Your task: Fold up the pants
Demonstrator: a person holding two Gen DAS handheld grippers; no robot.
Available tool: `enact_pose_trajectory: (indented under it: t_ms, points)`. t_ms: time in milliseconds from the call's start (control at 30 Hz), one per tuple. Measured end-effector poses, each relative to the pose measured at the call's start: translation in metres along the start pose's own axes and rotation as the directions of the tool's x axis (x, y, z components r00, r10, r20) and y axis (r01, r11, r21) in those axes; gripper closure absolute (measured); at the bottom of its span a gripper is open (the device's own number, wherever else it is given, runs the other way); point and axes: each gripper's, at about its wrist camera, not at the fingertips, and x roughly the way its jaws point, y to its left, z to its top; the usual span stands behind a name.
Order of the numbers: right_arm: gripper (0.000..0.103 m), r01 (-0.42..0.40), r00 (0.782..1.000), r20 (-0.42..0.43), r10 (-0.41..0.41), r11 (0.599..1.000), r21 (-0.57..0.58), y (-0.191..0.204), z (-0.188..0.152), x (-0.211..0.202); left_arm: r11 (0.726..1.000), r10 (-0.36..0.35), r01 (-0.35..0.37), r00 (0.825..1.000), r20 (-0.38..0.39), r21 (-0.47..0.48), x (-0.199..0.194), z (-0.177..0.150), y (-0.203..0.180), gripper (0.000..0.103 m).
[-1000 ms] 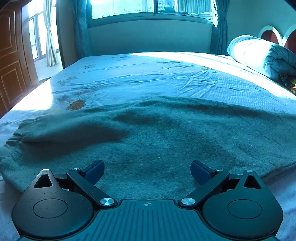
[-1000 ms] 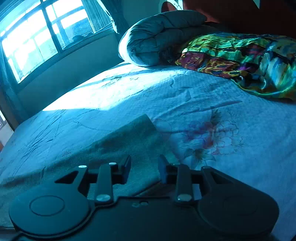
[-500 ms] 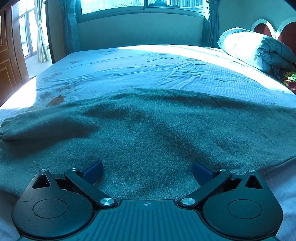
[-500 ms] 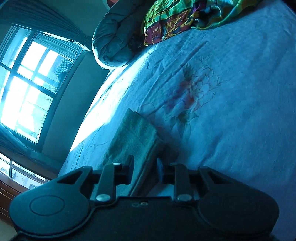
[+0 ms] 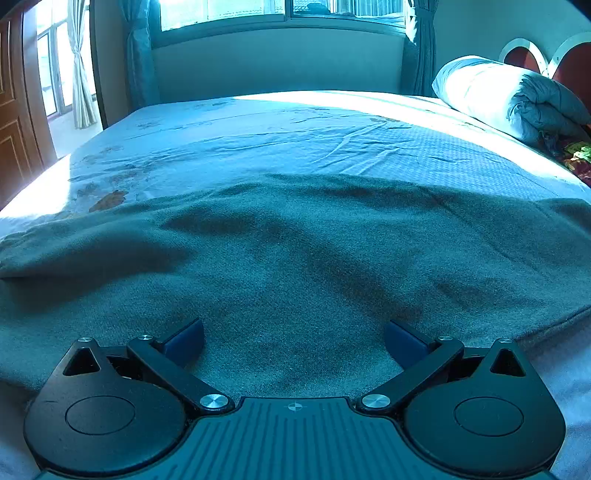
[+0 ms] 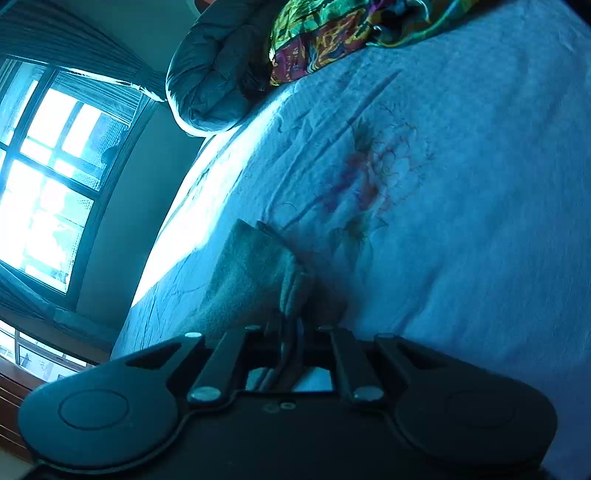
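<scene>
Two grippers over one bed. Left gripper: jaws spread wide, blue pads resting on or just above the cloth, nothing between them. Grey-green fleece pants lie spread across the near part of the bed sheet, running side to side in the left wrist view, with soft rumples and a gathered edge toward the left. Right end of the pants sits at the sheet's near right edge.

Right gripper: jaws drawn close together, pinching a bunched fold of the pants. Cloth passes between the fingers and shows again behind them, inside the gripper frame. The gripped end is raised off the sheet into a narrow ridge; the view is strongly tilted.

Surroundings: pale blue sheet with a faint flower print beside the gripped end. Rolled grey duvet at the head of the bed, a bright multicoloured blanket next to it. Sunlit window with curtains beyond the far side of the bed; wooden door at left.
</scene>
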Motion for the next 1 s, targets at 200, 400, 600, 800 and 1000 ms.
enact_pose_trajectory:
  t_ms: [200, 400, 600, 800, 1000]
  points:
    - [0.103, -0.031, 0.999, 0.039, 0.032, 0.999, -0.027, 0.013, -0.005, -0.011, 1.000, -0.005, 0.005, 1.000, -0.001, 0.005, 0.001, 0.000, 0.001, 0.000]
    - [0.085, 0.026, 0.999, 0.027, -0.026, 1.000, 0.000, 0.011, -0.007, -0.017, 1.000, -0.005, 0.005, 1.000, 0.003, 0.000, 0.000, -0.001, 0.001, 0.000]
    - [0.081, 0.017, 1.000, 0.024, -0.018, 0.998, 0.060, 0.000, -0.002, -0.007, 1.000, -0.003, 0.003, 1.000, 0.003, 0.000, 0.000, -0.001, 0.001, 0.000]
    - [0.097, 0.106, 0.994, 0.051, -0.099, 0.983, -0.153, 0.038, 0.000, -0.001, 1.000, -0.007, 0.007, 1.000, 0.006, -0.002, 0.000, -0.002, 0.002, 0.000]
    - [0.098, 0.056, 0.977, 0.211, 0.044, 0.894, -0.444, 0.084, -0.019, -0.038, 1.000, -0.011, 0.011, 1.000, 0.012, -0.006, 0.001, -0.004, 0.003, 0.000]
